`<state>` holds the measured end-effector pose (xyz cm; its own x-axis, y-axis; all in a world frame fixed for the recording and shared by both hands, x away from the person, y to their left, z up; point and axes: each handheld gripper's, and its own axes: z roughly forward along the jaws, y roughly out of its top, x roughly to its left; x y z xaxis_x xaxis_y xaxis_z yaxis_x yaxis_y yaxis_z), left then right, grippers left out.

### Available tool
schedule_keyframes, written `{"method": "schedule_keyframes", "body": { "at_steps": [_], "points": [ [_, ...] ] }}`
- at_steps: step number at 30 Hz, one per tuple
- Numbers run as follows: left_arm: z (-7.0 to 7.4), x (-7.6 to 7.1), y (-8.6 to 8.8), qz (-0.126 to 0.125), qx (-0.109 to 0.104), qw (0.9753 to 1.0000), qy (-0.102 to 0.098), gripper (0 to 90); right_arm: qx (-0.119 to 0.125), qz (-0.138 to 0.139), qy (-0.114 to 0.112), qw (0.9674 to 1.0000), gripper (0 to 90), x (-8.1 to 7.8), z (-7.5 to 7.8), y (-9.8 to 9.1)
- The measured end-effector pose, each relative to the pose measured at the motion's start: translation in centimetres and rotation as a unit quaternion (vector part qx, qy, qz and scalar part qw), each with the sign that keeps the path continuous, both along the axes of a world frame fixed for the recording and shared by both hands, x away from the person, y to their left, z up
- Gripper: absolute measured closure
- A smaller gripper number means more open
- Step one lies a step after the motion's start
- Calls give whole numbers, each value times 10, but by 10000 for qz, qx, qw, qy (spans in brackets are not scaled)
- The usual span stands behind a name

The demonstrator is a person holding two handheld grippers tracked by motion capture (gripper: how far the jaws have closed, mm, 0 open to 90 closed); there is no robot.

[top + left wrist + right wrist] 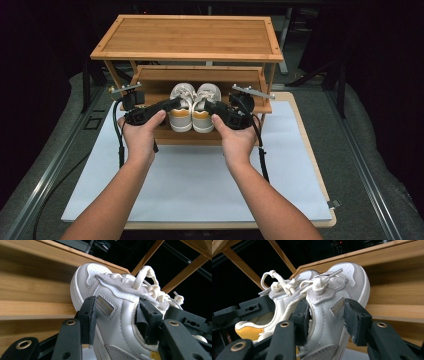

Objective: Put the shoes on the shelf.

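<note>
A pair of white sneakers with yellow heels hangs side by side in front of the bamboo shoe rack's lower shelf (pixel 200 75), toes pointing into the rack. My left gripper (pixel 172 104) is shut on the left sneaker (pixel 181 119). In the left gripper view its pads (pixel 90 315) press the sneaker's (pixel 115 302) two sides below the laces. My right gripper (pixel 210 106) is shut on the right sneaker (pixel 202 120). The right gripper view has the jaws clamping that sneaker (pixel 324 312) at mid-length, with the left sneaker (pixel 284 300) right beside it.
The rack's top shelf (pixel 187 37) overhangs the shoes, and its slanted legs stand to either side. It stands on a white mat (pixel 200 175) over a wooden board. Cables trail from both grippers down onto the mat. The surroundings are dark.
</note>
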<state>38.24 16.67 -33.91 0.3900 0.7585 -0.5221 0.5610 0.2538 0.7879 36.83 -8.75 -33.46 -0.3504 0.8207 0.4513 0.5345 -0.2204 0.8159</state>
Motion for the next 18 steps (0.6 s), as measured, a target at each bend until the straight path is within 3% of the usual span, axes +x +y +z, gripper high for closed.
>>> {"method": "schedule_keyframes", "body": {
  "at_steps": [9,12,18],
  "points": [
    [-4,24,-2,-4,56,9999,130,539,1,-36,154,9999,564,23,-4,-2],
    [-7,31,-1,13,-61,9999,160,539,53,-22,197,9998,564,30,-6,-3],
    [-10,42,0,-70,-59,9998,175,538,-27,-70,195,9998,564,39,-5,-1]
  ]
}}
